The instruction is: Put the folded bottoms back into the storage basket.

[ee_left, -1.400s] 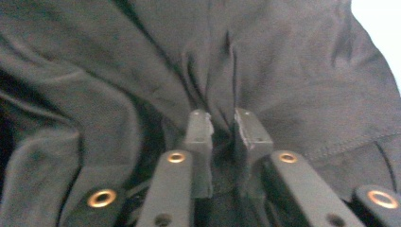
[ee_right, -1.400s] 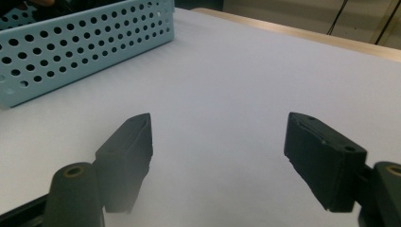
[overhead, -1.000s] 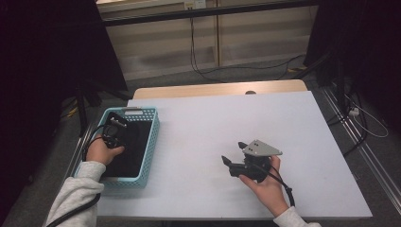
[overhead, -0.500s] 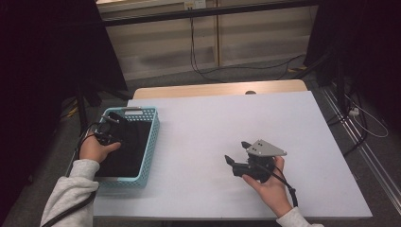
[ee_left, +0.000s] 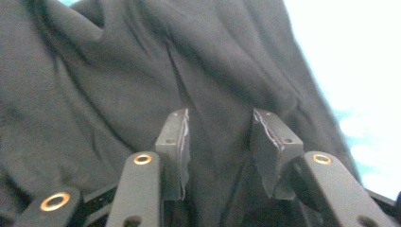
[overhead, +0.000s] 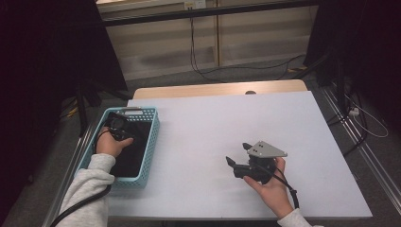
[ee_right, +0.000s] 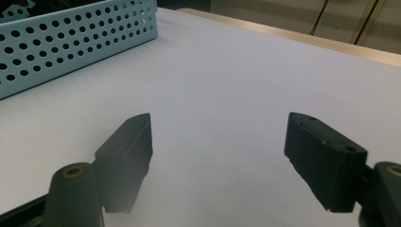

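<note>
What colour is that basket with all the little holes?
The basket is light turquoise blue, with rows of round holes in its wall; the right gripper view shows it best.

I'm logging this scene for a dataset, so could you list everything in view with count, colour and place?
Basket: one, light blue, perforated walls, at the table's left edge.
Dark cloth: one, black, lying crumpled inside the basket.
Table: one, white top with a wooden strip along the far edge.
Cables: several, black, on the floor beyond the table.
Left gripper: one, black, over the cloth in the basket; its jaws have just been closing and stand apart with cloth between them.
Right gripper: one, black with a grey plate, on the table's right part, jaws open around nothing.
Sleeves: light grey.
</note>
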